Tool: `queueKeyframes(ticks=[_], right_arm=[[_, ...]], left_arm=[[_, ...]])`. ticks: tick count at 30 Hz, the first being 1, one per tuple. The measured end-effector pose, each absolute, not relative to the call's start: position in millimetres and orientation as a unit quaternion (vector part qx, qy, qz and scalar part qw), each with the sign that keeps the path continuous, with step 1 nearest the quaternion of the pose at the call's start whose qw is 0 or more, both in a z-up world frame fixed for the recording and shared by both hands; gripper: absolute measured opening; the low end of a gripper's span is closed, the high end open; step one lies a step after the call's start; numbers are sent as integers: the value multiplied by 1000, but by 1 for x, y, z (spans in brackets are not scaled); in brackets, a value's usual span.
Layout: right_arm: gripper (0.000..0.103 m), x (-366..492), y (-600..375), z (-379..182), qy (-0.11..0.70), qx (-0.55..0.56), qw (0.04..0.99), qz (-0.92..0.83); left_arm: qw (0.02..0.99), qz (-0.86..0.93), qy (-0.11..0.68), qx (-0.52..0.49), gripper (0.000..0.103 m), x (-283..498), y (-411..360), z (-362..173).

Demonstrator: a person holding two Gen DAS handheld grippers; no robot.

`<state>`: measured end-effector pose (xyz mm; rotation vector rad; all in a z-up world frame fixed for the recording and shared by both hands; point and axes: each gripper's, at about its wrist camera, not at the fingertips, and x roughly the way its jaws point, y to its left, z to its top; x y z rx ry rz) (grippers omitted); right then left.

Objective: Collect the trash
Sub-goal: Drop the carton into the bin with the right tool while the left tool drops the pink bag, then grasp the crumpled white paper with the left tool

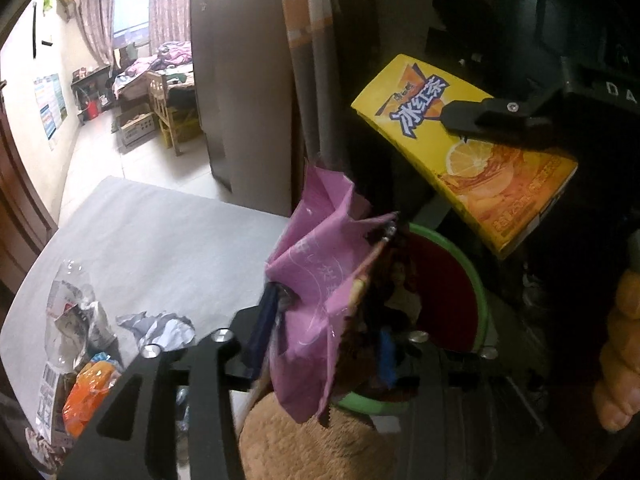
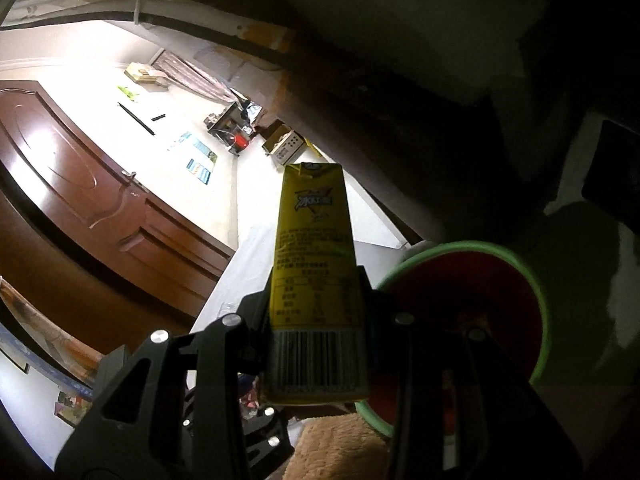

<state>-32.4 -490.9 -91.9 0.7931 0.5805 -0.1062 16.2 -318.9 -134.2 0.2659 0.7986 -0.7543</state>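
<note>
In the left wrist view a crumpled pink wrapper (image 1: 320,280) hangs between the fingers of my left gripper (image 1: 328,320), over the edge of a red bin with a green rim (image 1: 480,292). The jaws stand apart and the wrapper sits loosely against the left pad; dark brown scraps hide the right pad. A yellow iced-tea carton (image 1: 460,152) is held up above the bin by one black finger (image 1: 500,116) of my right gripper. In the right wrist view my right gripper (image 2: 316,320) is shut on the carton (image 2: 312,240), just left of the bin's rim (image 2: 536,288).
A grey table top (image 1: 160,240) carries a heap of trash at its near left: a crushed clear bottle (image 1: 72,304), an orange packet (image 1: 88,392), crumpled foil (image 1: 160,328). A brown fuzzy object (image 1: 312,440) lies below the bin. A person's fingers (image 1: 624,360) show at the right edge.
</note>
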Motion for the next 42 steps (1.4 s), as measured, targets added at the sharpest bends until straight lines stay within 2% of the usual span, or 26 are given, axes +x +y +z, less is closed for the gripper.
queueKeyframes(ticks=[1, 2, 5, 15, 17, 19, 42], right_arm=[[35, -32, -492, -93, 280, 381, 880, -52], [35, -32, -491, -94, 281, 381, 879, -53], [35, -33, -493, -99, 287, 381, 877, -56], [36, -29, -486, -125, 320, 386, 862, -74], [39, -30, -485, -132, 328, 386, 858, -85], [57, -31, -484, -135, 334, 378, 857, -104], [73, 6, -389, -98, 363, 278, 887, -62]], left_arm=[[845, -357, 377, 129, 62, 15, -319, -134], [848, -356, 371, 127, 66, 13, -317, -131], [857, -348, 362, 120, 70, 13, -307, -125], [882, -306, 348, 88, 74, 22, -260, -106], [885, -299, 347, 86, 75, 21, -252, -104], [887, -294, 348, 79, 75, 23, -245, -101], [907, -242, 346, 4, 76, 41, -147, -86]])
